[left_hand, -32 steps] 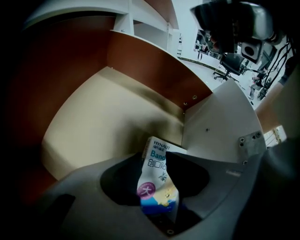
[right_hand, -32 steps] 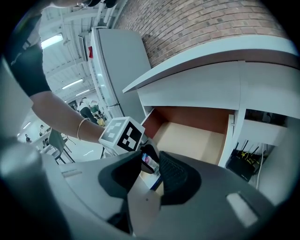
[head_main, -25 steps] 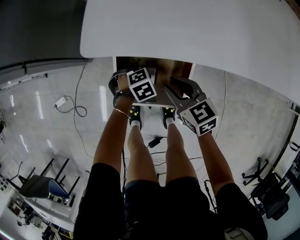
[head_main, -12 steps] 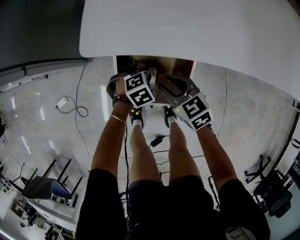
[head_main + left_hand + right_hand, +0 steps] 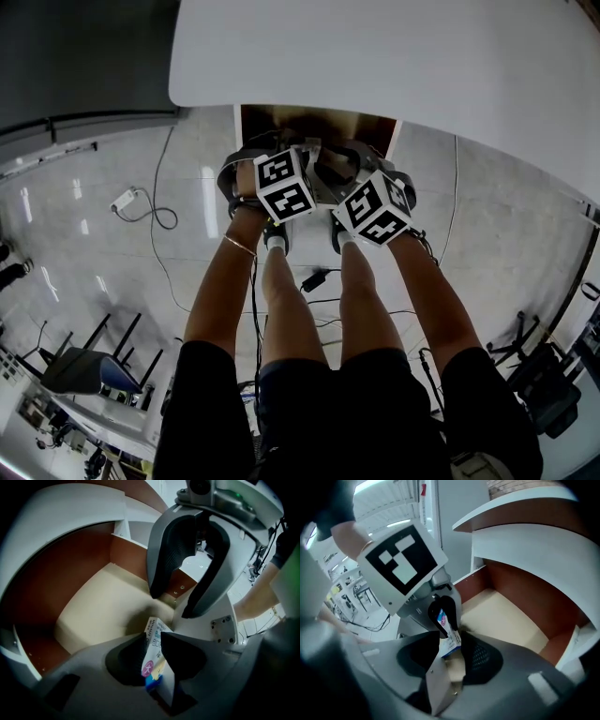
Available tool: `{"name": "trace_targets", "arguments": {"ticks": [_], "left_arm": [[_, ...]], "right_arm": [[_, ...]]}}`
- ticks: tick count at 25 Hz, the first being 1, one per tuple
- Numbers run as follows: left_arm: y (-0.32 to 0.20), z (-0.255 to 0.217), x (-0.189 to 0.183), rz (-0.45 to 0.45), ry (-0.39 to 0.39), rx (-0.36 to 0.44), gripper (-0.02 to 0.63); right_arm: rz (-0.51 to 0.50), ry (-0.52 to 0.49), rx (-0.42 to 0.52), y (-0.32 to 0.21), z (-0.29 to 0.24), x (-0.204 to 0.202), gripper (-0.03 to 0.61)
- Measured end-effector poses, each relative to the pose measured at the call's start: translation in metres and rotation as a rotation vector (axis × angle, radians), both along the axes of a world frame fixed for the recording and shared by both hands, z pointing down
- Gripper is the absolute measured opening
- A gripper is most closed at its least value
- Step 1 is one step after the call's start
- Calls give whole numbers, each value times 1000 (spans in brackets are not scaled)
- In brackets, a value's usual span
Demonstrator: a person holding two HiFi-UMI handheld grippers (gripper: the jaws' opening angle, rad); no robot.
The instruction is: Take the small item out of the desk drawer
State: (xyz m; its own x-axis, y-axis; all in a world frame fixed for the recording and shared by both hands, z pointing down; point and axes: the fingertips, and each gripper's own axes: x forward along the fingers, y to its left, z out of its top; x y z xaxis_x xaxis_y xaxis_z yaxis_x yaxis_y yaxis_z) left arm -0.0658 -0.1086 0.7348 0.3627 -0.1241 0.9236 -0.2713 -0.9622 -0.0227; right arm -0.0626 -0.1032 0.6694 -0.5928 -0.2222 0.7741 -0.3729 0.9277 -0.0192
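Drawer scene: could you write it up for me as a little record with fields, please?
Drawer: open, beneath the white desk
Packet: small, white with pink and blue print, held over the drawer
Left gripper: jaws just closed, shut on the packet
Right gripper: jaws just opening, apart, with the packet's end between them

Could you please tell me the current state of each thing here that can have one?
drawer: pulled open.
packet: clamped in the left gripper, over the drawer.
left gripper: just closed, shut on the packet.
right gripper: jaws just opening, apart around the packet, not gripping it.
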Motion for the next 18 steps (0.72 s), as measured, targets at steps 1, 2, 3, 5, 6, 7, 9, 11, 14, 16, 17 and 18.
{"name": "trace_targets", "arguments": {"ticks": [1, 2, 3, 5, 6, 7, 9, 11, 14, 16, 17, 18], "left_arm": [[1, -1, 0, 1, 3, 1, 94], [2, -2, 0, 3, 5, 3, 94], [4, -3, 0, 6, 5, 6, 94], [7, -5, 0, 13, 5, 12, 92], [9, -6, -1, 14, 8, 12, 92], [10, -7, -1, 13, 11, 10, 91], [14, -8, -2, 11, 18, 6, 89], [16, -8, -2, 11, 22, 3, 87], [18, -7, -4, 10, 21, 5, 86], [20, -8, -5, 18, 20, 9, 83], [20, -9, -5, 20, 24, 10, 81], [21, -10, -5, 19, 29, 10, 79]], "right_arm": [[-36, 29, 9, 1, 5, -1, 141], [-68, 54, 16, 3, 9, -1, 146], [-96, 77, 21, 4, 13, -2, 153], [-134, 111, 25, 5, 21, -2, 158], [-145, 123, 24, 5, 24, -2, 160], [-151, 134, 20, 5, 28, -1, 160], [-157, 143, 8, 5, 34, -1, 161], [-161, 144, -9, 5, 39, -3, 163], [-177, 155, -17, 6, 46, -5, 166], [-190, 164, -21, 7, 51, -8, 166], [-196, 167, -24, 8, 54, -10, 166], [-204, 170, -28, 9, 56, -12, 166]]}}
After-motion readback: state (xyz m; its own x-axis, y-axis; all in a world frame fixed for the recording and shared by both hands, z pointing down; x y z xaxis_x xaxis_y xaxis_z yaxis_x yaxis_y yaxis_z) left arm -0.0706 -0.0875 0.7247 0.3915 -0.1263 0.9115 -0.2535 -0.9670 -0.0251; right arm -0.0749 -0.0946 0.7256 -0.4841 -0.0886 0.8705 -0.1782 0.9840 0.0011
